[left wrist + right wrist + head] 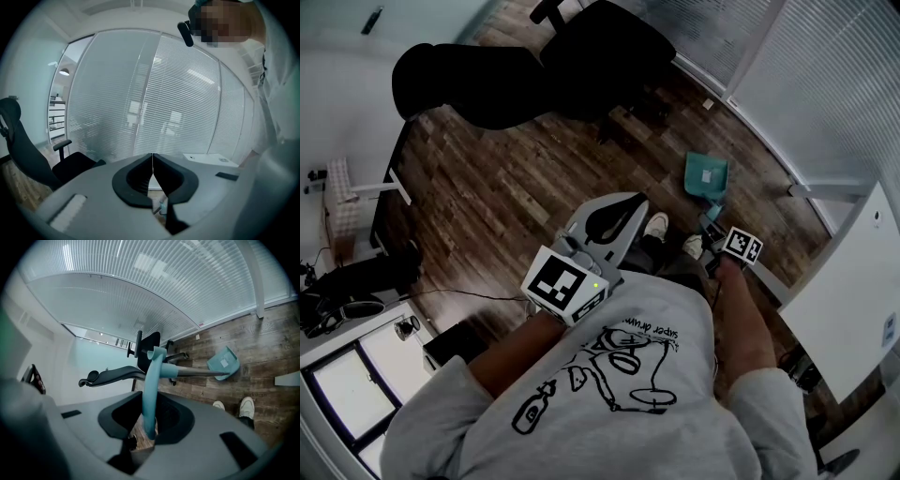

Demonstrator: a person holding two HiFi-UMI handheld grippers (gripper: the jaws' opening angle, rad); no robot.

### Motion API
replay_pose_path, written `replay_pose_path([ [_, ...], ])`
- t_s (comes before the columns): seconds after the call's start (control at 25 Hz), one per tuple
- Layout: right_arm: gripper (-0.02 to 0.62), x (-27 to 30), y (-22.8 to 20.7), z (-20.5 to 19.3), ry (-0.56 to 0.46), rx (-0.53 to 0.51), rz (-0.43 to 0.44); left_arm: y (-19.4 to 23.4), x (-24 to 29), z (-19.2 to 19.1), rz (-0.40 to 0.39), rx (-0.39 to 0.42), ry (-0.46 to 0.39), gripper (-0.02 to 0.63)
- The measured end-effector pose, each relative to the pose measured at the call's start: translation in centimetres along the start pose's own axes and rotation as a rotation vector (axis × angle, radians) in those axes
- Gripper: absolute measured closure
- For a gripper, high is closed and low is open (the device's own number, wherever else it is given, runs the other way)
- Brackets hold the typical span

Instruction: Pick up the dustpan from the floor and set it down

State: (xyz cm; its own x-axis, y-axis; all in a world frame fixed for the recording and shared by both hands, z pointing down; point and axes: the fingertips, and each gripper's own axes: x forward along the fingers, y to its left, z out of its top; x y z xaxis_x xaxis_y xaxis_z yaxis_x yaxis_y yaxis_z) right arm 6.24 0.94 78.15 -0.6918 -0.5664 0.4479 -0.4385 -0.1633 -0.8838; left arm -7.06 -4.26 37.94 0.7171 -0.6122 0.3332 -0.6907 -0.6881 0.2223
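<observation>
The teal dustpan (706, 175) has its pan low over the wooden floor by the blinds, and whether it rests there I cannot tell. In the right gripper view the pan (224, 363) is tilted at the far end of a dark pole, and the teal handle (151, 380) stands upright between my jaws. My right gripper (151, 401) is shut on that handle; in the head view the right gripper (715, 228) shows just ahead of its marker cube. My left gripper (630, 201) is held up in front of the body, with the left gripper (152, 157) shut and nothing in it.
Black office chairs (516, 75) stand on the far side of the floor. A white cabinet (853, 281) is close on the right, and a wall of blinds (825, 66) runs behind the pan. The person's white shoes (656, 225) stand just below the grippers. A desk (347, 375) sits at the left.
</observation>
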Motion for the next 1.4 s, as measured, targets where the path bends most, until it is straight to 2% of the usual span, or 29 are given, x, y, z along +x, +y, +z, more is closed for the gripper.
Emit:
replay_pose_path([
  [0.44, 0.525, -0.4, -1.3, -1.6, 0.046, 0.08, -0.006, -0.3, 0.3, -0.1, -0.002, 0.0, 0.003, 0.603],
  [1.08, 0.525, -1.0, -2.1, -3.0, 0.112, 0.104, -0.024, -0.8, 0.2, -0.2, 0.001, -0.01, -0.009, 0.603],
  [1.4, 0.492, -1.1, -2.0, -3.6, 0.164, 0.096, -0.027, -1.0, 0.1, -0.2, 0.006, -0.007, -0.011, 0.603],
])
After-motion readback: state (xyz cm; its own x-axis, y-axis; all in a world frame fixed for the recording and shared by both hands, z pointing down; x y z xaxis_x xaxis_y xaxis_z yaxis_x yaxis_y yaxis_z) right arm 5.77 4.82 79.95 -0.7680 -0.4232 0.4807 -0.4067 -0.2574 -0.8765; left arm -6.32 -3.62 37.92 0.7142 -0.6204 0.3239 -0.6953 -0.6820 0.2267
